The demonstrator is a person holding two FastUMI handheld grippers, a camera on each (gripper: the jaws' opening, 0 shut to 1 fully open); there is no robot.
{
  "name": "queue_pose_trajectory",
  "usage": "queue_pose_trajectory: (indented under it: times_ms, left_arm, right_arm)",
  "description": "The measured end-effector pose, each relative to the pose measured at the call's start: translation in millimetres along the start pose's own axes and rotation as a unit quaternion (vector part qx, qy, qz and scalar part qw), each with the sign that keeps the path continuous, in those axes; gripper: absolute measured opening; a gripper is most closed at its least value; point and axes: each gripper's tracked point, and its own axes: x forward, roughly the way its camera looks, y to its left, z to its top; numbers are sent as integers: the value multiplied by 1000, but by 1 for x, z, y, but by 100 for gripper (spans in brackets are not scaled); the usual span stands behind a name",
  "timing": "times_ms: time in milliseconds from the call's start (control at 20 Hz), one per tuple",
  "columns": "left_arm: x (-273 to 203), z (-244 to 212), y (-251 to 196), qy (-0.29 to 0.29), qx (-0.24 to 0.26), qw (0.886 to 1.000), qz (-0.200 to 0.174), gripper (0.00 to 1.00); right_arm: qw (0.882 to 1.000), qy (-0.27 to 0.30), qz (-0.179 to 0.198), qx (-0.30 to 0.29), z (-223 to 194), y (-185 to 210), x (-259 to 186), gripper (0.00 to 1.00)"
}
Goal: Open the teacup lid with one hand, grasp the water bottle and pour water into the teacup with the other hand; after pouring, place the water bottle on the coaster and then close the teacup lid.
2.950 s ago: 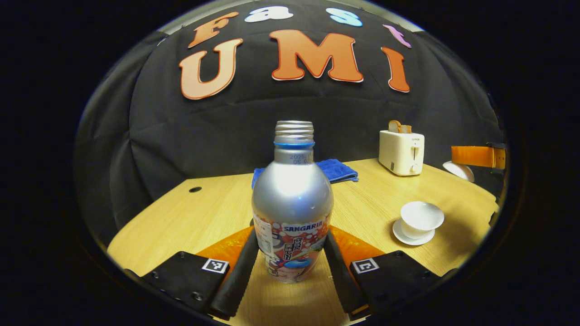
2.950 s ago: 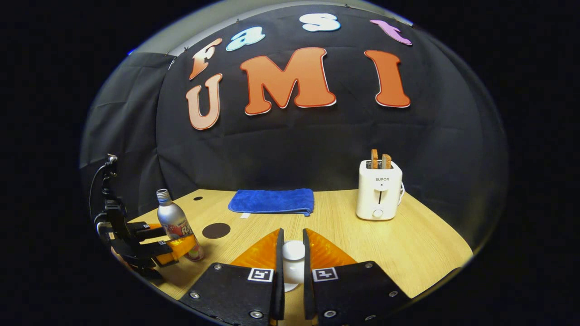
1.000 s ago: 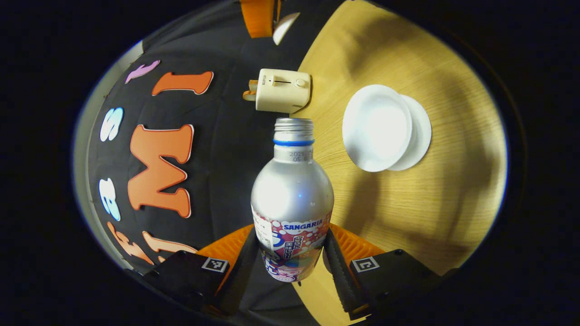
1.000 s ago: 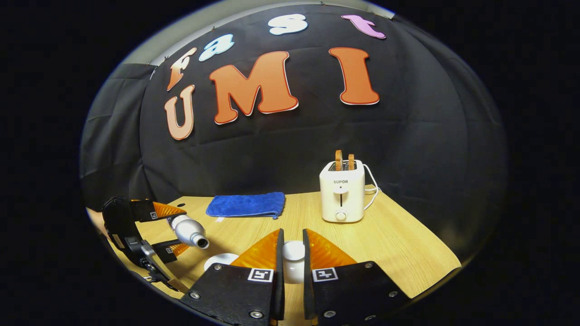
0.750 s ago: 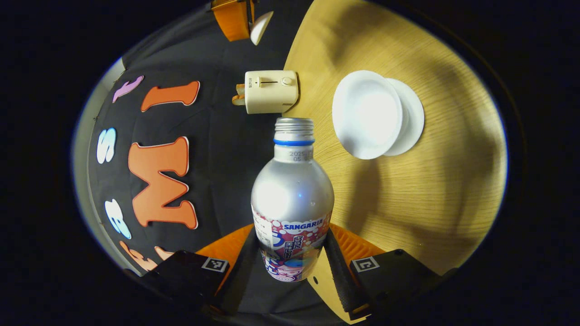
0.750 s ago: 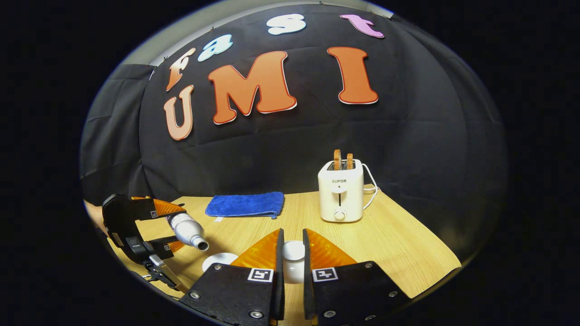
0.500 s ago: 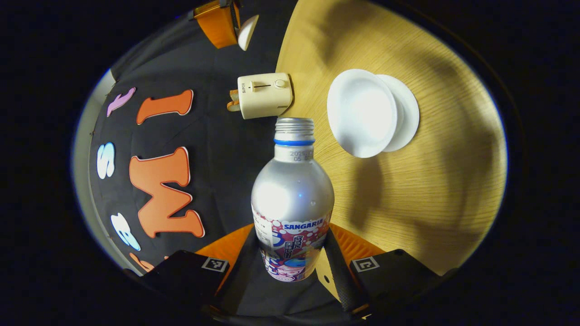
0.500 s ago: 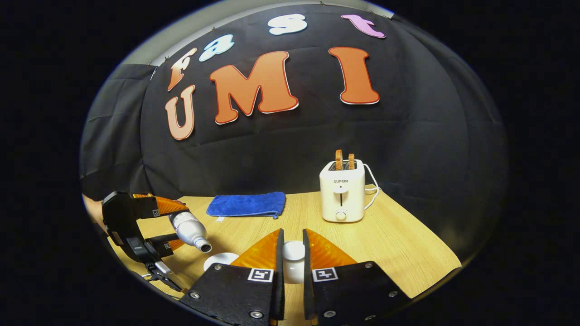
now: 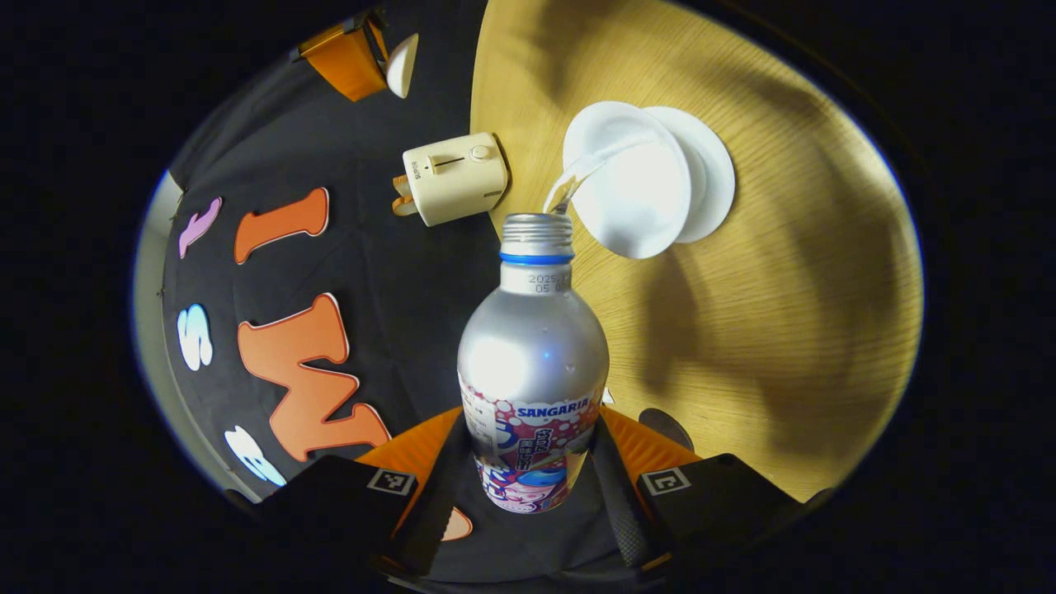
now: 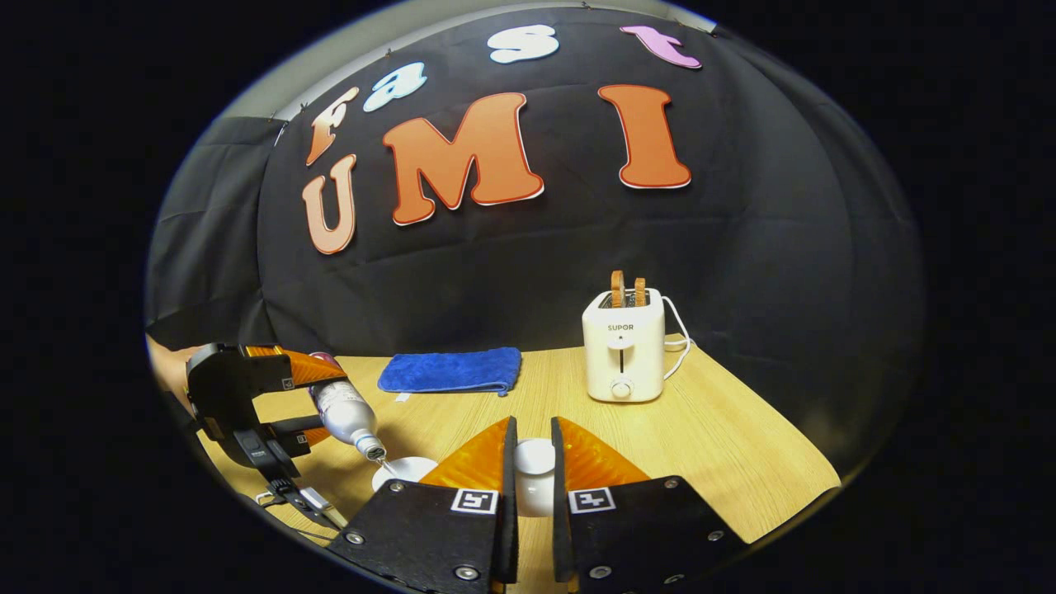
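Halfway, I'd say: over the table (image 10: 726, 445), my left claw (image 9: 532, 487) pinches the bottle (image 9: 533, 363) tipped above the cup (image 9: 631, 186), water streaming in, my right claw (image 10: 533, 487) pinching the lid (image 10: 535, 470) just beside the cup; coaster (image 9: 667, 426) and re-lidding still left.

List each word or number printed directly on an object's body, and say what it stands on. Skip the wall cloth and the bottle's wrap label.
"SUPOR": front of the white toaster.
"2025", with "05 0" beneath: neck of the water bottle. The rest of both lines curves out of sight.
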Motion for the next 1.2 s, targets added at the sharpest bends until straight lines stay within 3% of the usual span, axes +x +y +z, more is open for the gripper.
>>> queue_pose_trajectory:
  times_ms: [600, 1200]
  left_arm:
    - [-4, -2, 26, -4, 31, 999, 31, 84]
    - [-4, 0, 24, -4, 55, 998, 29, 84]
  right_arm:
    - [1000, -2, 2, -2, 0, 4, -2, 17]
    - [1000, -2, 12, -10, 0, 12, -3, 17]
